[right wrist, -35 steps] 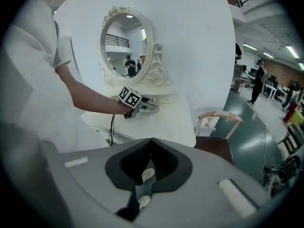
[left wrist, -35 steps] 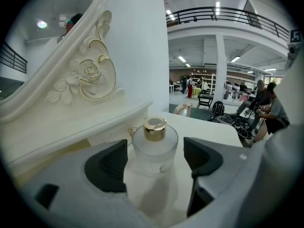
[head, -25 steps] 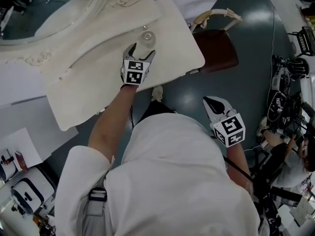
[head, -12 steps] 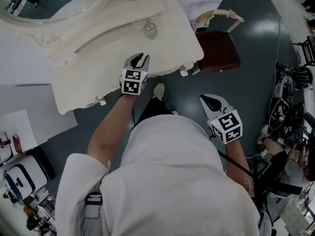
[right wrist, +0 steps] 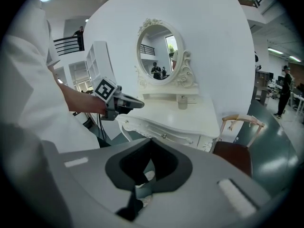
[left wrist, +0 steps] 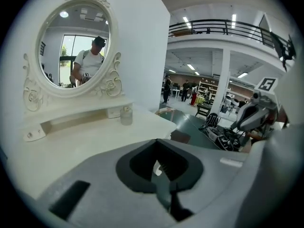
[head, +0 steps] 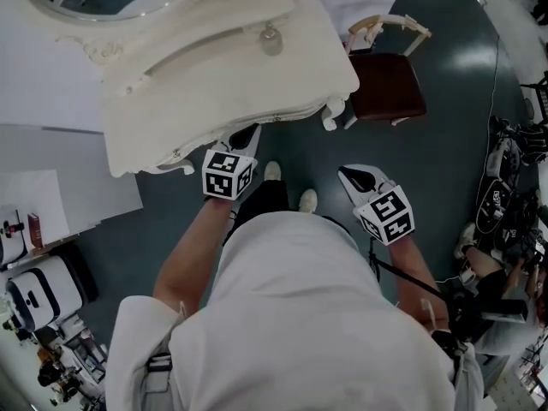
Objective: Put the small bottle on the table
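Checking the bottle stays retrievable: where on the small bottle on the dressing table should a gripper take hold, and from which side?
Probably the straight body of the small bottle, below its narrower cap, jaws level on either side. It stands upright just before the raised shelf and mirror, so come from the open front edge of the table, where nothing blocks it.

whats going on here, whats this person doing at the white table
A person stands at a white dressing table with a hand-held gripper in each hand. The small bottle stands upright near the back of the tabletop, with nothing touching it. The left hand-held gripper is by the table's front edge; its jaws have just closed with nothing between them. The right hand-held gripper hangs off to the side, also shut and empty. The bottle looks placed.
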A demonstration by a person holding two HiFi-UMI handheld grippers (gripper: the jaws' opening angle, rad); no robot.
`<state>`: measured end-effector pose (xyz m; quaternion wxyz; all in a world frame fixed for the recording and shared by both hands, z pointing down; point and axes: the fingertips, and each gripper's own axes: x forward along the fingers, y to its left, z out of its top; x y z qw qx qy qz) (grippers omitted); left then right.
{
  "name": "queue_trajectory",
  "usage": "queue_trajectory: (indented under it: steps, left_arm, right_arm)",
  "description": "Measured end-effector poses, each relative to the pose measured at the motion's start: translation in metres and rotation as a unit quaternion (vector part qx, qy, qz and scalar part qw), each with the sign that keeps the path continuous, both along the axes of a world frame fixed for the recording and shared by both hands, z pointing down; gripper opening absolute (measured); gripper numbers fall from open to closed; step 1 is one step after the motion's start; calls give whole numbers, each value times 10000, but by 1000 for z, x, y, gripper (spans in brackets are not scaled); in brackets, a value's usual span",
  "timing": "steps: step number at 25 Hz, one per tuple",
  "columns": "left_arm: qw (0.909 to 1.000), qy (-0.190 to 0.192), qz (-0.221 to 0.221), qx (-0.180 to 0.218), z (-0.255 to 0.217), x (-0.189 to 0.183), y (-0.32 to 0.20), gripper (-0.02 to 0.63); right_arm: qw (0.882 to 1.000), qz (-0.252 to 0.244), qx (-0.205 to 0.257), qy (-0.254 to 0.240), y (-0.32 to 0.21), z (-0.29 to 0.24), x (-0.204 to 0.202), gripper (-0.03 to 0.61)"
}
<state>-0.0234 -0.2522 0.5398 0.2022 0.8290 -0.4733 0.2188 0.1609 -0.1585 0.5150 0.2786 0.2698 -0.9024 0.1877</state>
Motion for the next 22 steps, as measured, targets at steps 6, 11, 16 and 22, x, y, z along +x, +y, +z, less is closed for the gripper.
queue_trajectory:
  steps: [6,11,16,22]
  left_arm:
    - [9982,295,528,-1,-34,13,59,2]
    - [9947,476,907,88,-63,9,106,2]
    - [9911,632,1172,35,-83,-21,162,2]
    - [9883,489,1443,33,-96,-73,233,2]
  right_arm:
    - [9998,-87,142,-98,13,-13,-28,0]
    - [9994,-270,213,-95,33,-21,-68,2]
    - [9987,-407,249,-170,64,-28,-127,0]
    - [9979,-563,295,-141,112,-36,-195,0]
